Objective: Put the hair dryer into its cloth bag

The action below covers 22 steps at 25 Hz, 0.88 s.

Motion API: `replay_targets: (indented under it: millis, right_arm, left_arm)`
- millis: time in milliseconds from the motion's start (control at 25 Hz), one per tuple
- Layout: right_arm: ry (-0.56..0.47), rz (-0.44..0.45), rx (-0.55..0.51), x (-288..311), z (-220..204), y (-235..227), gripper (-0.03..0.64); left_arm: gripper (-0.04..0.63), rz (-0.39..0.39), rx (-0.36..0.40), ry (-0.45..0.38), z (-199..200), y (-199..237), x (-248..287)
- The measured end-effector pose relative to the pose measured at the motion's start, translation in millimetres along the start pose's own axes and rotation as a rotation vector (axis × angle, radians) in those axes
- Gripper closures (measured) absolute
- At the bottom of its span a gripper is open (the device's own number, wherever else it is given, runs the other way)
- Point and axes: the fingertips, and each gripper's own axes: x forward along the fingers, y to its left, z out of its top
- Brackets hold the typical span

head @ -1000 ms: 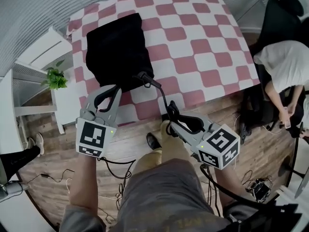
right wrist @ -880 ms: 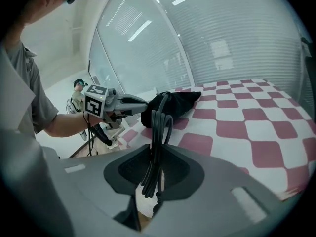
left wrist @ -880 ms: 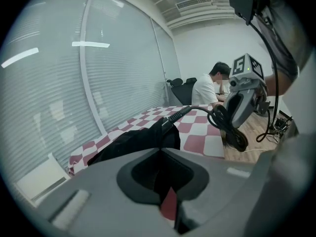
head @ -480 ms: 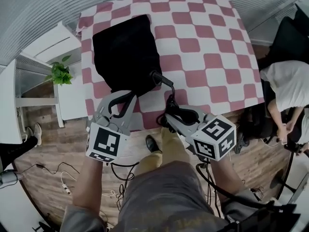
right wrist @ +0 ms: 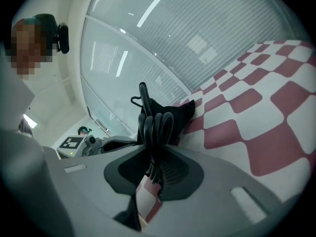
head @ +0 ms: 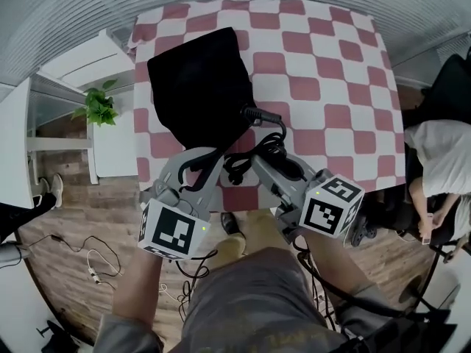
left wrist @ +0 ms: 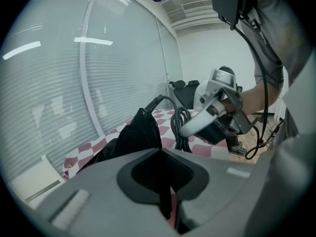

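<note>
Pink-and-white checkered tablecloth (head: 324, 87) on the work surface, slatted blinds (head: 66, 13) behind it, wood floor (head: 81, 219) below. Left gripper (head: 202, 157) is clenched on the near edge of the black cloth bag (head: 199, 87), fabric pinched flat between its pads; the rest of the bag lies on the cloth ahead of it. Right gripper (head: 259, 162) sits just beside the left one, on its right, clamped on a looped bundle of the hair dryer cord (head: 266, 147), loops sticking up past the jaws. From the bundle the cord runs ahead and left of the right gripper to the bag mouth, where the stiff cord end (head: 250, 112) pokes out. Dryer body not visible, cannot tell how far in it sits. Potted plant (head: 98, 107) and white shelf unit (head: 110, 149) are off to the left of the left gripper. Seated person (head: 441, 153) is far right of the right gripper, past the table edge
</note>
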Motion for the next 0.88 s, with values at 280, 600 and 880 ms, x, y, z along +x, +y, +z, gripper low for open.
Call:
replay_targets:
  millis: [280,600,880]
  right_arm:
    - [-0.145,-0.014,0.062,13,27,-25,0.526]
    - [-0.296,0.077,0.172,18,53,-25,0.528]
    - [-0.407,0.15,0.304,15,68,-24,0.528]
  left_arm:
    - [0.583,-0.004,-0.018,0.007,8,1,2]
    - [0.583,0.044,-0.016,0.0,19,18,-8]
    - [0.583,0.081,-0.07,-0.013,21,28,-18]
